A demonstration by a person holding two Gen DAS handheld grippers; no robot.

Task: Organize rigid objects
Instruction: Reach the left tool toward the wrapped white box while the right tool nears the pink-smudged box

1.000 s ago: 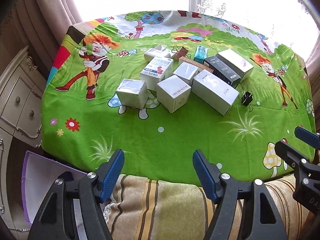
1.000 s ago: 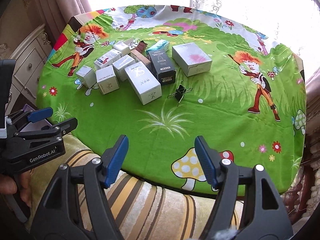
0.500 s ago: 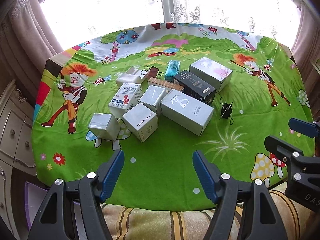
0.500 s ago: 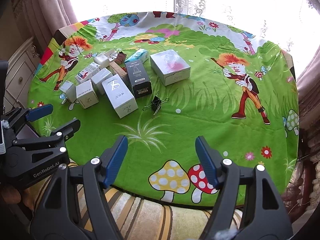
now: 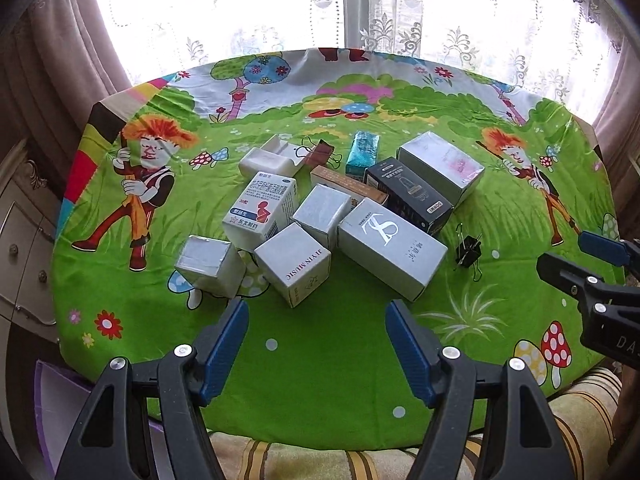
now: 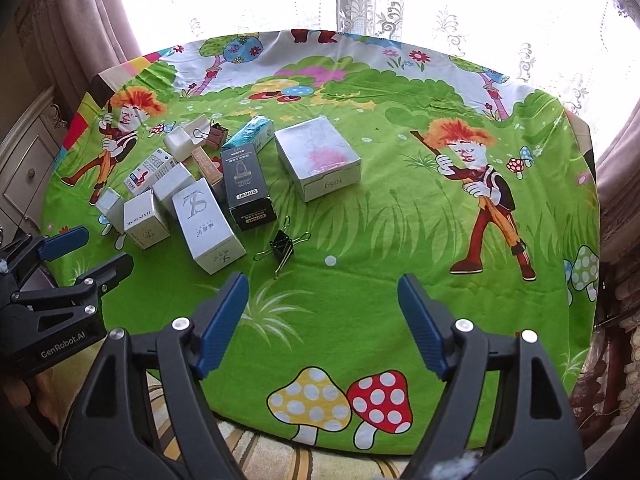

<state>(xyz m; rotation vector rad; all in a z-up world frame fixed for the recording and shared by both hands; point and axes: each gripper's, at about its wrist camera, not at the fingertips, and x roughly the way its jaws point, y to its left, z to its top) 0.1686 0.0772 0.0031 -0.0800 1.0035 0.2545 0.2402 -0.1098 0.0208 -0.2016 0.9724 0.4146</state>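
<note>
My left gripper hangs released, nothing between its pads — the JIYIN MUSIC box lies just ahead of its fingertips, heading the box cluster. My right gripper, its jaws just opening wider, is empty too; the black binder clip sits just beyond, left of centre.

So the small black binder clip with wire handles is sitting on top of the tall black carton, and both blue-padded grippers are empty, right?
Not quite. The small black binder clip lies on the green cartoon tablecloth, beside the tall black carton and apart from it, as the right wrist view shows. The left gripper and right gripper are indeed empty.
</note>
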